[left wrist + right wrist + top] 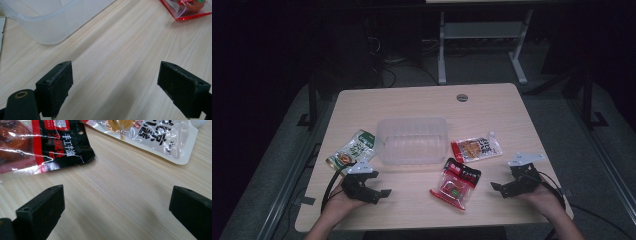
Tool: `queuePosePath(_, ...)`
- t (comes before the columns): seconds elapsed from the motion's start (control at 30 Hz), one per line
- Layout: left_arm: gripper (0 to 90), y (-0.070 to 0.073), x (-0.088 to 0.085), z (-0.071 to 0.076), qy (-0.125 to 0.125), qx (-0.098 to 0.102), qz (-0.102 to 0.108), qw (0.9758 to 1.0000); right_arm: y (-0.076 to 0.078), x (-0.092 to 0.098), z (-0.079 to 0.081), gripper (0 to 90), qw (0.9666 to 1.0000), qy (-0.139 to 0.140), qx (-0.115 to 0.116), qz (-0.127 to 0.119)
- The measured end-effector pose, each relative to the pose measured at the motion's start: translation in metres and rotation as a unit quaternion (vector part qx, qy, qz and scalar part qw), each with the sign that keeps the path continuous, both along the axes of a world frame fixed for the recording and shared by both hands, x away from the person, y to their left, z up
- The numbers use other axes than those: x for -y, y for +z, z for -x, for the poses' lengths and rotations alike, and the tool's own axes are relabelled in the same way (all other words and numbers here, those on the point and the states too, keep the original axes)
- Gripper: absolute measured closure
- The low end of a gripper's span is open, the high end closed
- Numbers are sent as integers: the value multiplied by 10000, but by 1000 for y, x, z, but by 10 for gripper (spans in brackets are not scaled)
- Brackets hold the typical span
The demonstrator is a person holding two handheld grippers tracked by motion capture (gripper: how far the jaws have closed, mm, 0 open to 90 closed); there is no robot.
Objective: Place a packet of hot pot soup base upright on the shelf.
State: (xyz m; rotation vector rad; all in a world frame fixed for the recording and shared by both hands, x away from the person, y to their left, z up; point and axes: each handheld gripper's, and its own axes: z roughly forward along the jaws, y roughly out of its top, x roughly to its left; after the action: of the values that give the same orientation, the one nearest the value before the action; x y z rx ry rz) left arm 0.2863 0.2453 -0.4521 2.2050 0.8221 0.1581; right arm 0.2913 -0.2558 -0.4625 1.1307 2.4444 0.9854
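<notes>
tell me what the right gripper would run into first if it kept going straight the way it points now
Probably the red and black snack packet, or the white and orange packet beside it; the open right gripper aims at bare table between them, so depth is unclear.

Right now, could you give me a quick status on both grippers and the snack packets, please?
Left gripper open, empty. Right gripper open, empty. Red packet, white packet, green packet flat on table outside clear container. Nothing in the way.

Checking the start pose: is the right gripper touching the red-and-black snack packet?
Apart. The right gripper view shows bare table between the right gripper and the red-and-black snack packet; its jaws stand open.
</notes>
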Motion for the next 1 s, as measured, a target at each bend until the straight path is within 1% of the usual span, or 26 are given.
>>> queuePosePath(0.03,126,1,1,0,30,-45,25,10000,0,0,0,0,10000,-22,-21,-16)
queuePosePath(0.1,126,1,1,0,27,-53,38,10000,-1,2,0,0,10000,-12,-15,-16)
queuePosePath(0.13,126,1,2,-1,17,-77,23,10000,-1,2,1,0,9999,-63,-94,-41)
queuePosePath(0.2,126,1,3,-1,10,-76,13,10000,0,4,1,1,10000,-29,-65,-59)
queuePosePath(0.23,126,2,3,0,-13,-69,-19,10000,3,5,2,72,9999,-4,-77,-92)
queuePosePath(0.27,126,2,3,0,-19,-62,-21,10000,3,5,2,72,9999,-4,-77,-92)
queuePosePath(0.3,127,3,3,0,-32,-55,-14,10000,7,5,3,168,9998,148,-26,-94)
queuePosePath(0.33,127,3,3,0,-32,-55,-14,10000,7,5,3,168,9998,148,-26,-94)
queuePosePath(0.37,127,2,4,1,-3,-14,16,10000,8,4,4,207,9998,176,-7,-92)
queuePosePath(0.4,127,2,2,1,-33,1,-6,10000,11,2,5,322,9995,232,-112,-159)
queuePosePath(0.43,126,2,2,1,-33,1,-6,10000,12,1,5,377,9994,252,-150,-184)
queuePosePath(0.47,126,1,2,2,-6,-12,47,10000,15,-1,6,439,9994,278,-98,-203)
queuePosePath(0.5,126,0,1,2,2,-24,84,10000,15,-1,6,439,9994,278,-98,-203)
queuePosePath(0.53,126,1,0,3,30,-49,107,9999,17,-3,6,508,9994,279,-79,-208)
queuePosePath(0.57,126,1,-1,3,18,2,115,9999,20,-6,6,577,9991,352,-37,-221)
queuePosePath(0.6,126,2,-1,3,17,20,111,9999,24,-12,5,691,9987,446,-16,-228)
queuePosePath(0.63,127,3,-1,4,6,32,163,9999,25,-14,4,737,9986,484,-12,-226)
queuePosePath(0.73,127,3,1,3,-23,6,169,9999,28,-24,0,861,9979,609,-8,-224)
queuePosePath(0.77,127,3,1,3,-22,4,163,9999,28,-26,-1,884,9976,645,-20,-235)
queuePosePath(0.8,126,3,1,3,-22,4,163,9999,28,-26,-1,884,9976,645,-20,-235)
queuePosePath(0.83,126,3,2,3,-47,2,137,9999,28,-28,-4,894,9972,704,-28,-237)
queuePosePath(0.87,127,4,3,3,-60,-23,118,9999,28,-31,-6,895,9966,785,-12,-236)
queuePosePath(0.93,127,4,3,3,-68,-17,113,9999,28,-34,-10,895,9963,833,-2,-226)
queuePosePath(1.0,129,4,4,3,-82,-28,107,9999,29,-40,-18,895,9956,898,-1,-257)
